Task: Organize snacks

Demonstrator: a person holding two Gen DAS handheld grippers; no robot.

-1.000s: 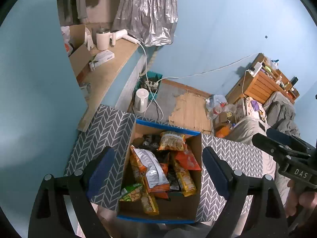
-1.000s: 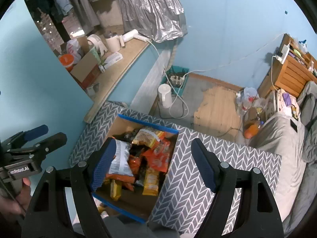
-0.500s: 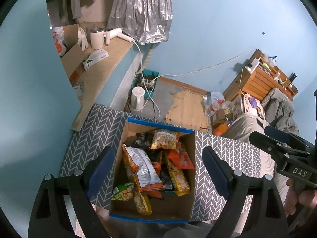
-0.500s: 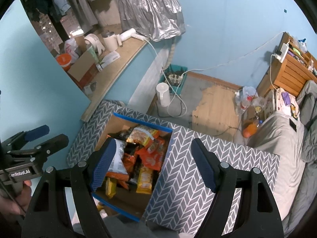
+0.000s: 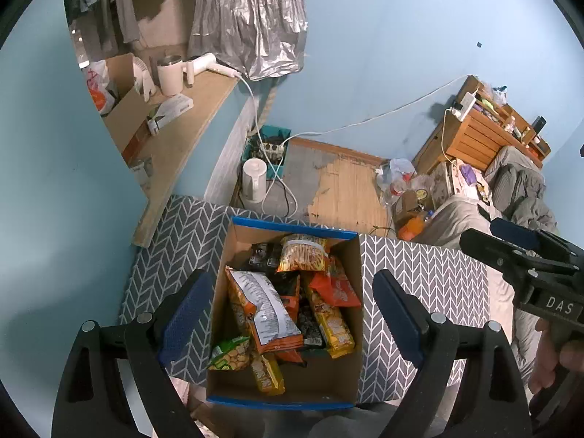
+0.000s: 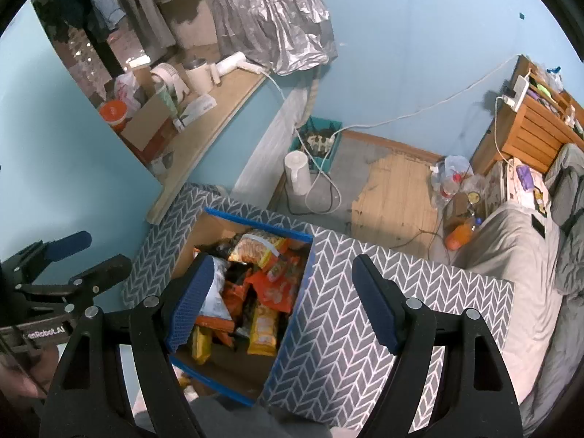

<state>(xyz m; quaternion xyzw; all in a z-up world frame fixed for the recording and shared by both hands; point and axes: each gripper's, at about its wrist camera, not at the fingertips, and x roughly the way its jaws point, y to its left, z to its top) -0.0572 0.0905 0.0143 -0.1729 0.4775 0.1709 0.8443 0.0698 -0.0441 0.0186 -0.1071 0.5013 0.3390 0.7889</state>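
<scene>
A cardboard box (image 5: 237, 241) with blue edges sits on a grey chevron-patterned table (image 5: 419, 273) and holds several snack packets. On top lie an orange-and-white chip bag (image 5: 264, 310), a clear bag of yellow sticks (image 5: 303, 255), an orange packet (image 5: 335, 290) and a green packet (image 5: 230, 356). My left gripper (image 5: 292, 321) is open and empty above the box. My right gripper (image 6: 283, 306) is open and empty above the box's right wall (image 6: 292, 306). The box also shows in the right wrist view (image 6: 204, 230).
A wooden shelf (image 5: 175, 146) with a cup, a dryer and boxes runs along the left wall. A white kettle (image 5: 253, 180) and cables sit on the floor beyond the table. A bed (image 6: 511, 248) and a wooden rack (image 5: 485, 127) stand at the right.
Both grippers have drifted slightly, so the box sits a little more to the right in the left wrist view and to the left in the right wrist view. Both stay open.
</scene>
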